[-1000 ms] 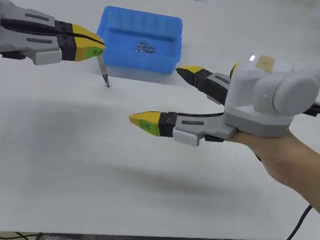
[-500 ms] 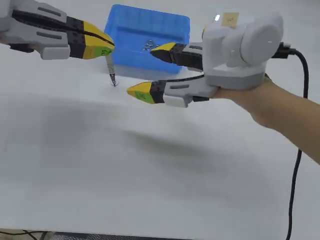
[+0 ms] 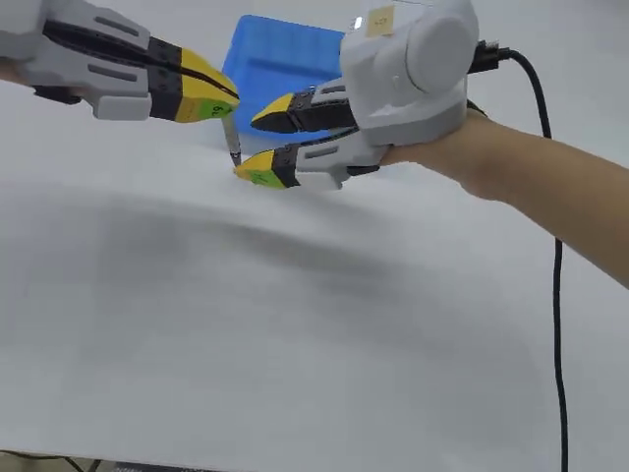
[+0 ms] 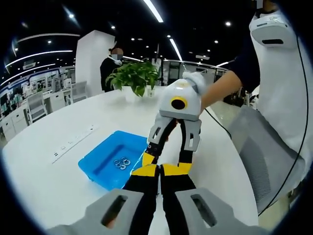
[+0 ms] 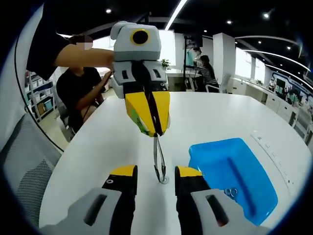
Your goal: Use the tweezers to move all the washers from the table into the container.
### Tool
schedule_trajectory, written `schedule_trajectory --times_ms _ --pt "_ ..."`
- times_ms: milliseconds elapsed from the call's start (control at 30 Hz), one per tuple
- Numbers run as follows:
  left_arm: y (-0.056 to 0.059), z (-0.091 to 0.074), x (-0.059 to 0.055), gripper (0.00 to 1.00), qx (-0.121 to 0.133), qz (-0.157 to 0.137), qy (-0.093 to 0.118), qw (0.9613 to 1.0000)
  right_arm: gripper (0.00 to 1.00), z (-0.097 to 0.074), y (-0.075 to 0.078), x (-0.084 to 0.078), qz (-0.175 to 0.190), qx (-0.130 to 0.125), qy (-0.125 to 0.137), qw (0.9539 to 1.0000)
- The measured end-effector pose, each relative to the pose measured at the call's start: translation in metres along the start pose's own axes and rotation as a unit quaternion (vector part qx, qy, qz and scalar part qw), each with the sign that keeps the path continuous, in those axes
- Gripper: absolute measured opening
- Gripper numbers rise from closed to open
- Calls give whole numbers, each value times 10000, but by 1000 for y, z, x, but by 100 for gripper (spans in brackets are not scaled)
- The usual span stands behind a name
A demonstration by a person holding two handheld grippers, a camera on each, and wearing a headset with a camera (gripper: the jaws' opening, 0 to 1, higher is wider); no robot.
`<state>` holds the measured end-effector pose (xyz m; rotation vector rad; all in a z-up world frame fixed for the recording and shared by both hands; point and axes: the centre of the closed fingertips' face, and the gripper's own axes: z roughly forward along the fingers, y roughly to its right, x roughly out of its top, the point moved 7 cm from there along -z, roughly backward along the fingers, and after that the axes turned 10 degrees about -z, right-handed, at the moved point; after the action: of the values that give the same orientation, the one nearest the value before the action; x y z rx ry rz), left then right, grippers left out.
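Observation:
My left gripper (image 3: 221, 98) comes in from the upper left, shut on a pair of metal tweezers (image 3: 232, 143) that point down at the white table. In the right gripper view the tweezers (image 5: 159, 154) hang from the left gripper (image 5: 146, 115), and their tips touch a small washer (image 5: 164, 180) on the table. My right gripper (image 3: 260, 146) is open, with one jaw on each side of the tweezer tips (image 5: 155, 171). Just behind stands the blue container (image 3: 270, 54), with a few washers (image 4: 121, 162) lying in it.
A black cable (image 3: 555, 275) trails from the right gripper over the white table (image 3: 295, 324). A potted plant (image 4: 134, 76) stands at the table's far end, and a person (image 5: 80, 90) sits beyond the table.
My right gripper has swung from the lower right up and left to straddle the tweezer tips beside the container. The left gripper still holds the tweezers over the same spot.

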<state>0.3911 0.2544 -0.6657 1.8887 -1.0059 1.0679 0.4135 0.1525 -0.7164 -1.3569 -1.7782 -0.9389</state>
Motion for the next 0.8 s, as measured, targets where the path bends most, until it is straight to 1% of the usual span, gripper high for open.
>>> schedule_trajectory --times_ms 67,100,200,267,333,433,600,800 --pt "-1 0 0 4 17 14 -9 10000 31 8 5 -5 -131 128 -126 9998" --pt "-1 0 0 4 39 34 -11 10000 30 11 7 -5 -165 154 -149 9996" --pt "-1 1 1 4 45 31 -3 10000 26 15 8 -1 -285 275 -159 9991" --pt "-1 2 1 4 38 38 -4 10000 24 17 9 2 -339 381 -108 9986" --pt "-2 2 1 4 41 62 -12 10000 23 18 9 2 -439 459 -168 9978" --pt "-2 3 1 4 59 68 -3 10000 17 21 11 2 -504 516 -210 9972" --pt "-3 4 2 4 55 72 11 10000 13 20 14 2 -542 547 -235 9968" --pt "-2 4 1 4 38 80 19 10000 12 19 13 3 -666 620 -277 9955"
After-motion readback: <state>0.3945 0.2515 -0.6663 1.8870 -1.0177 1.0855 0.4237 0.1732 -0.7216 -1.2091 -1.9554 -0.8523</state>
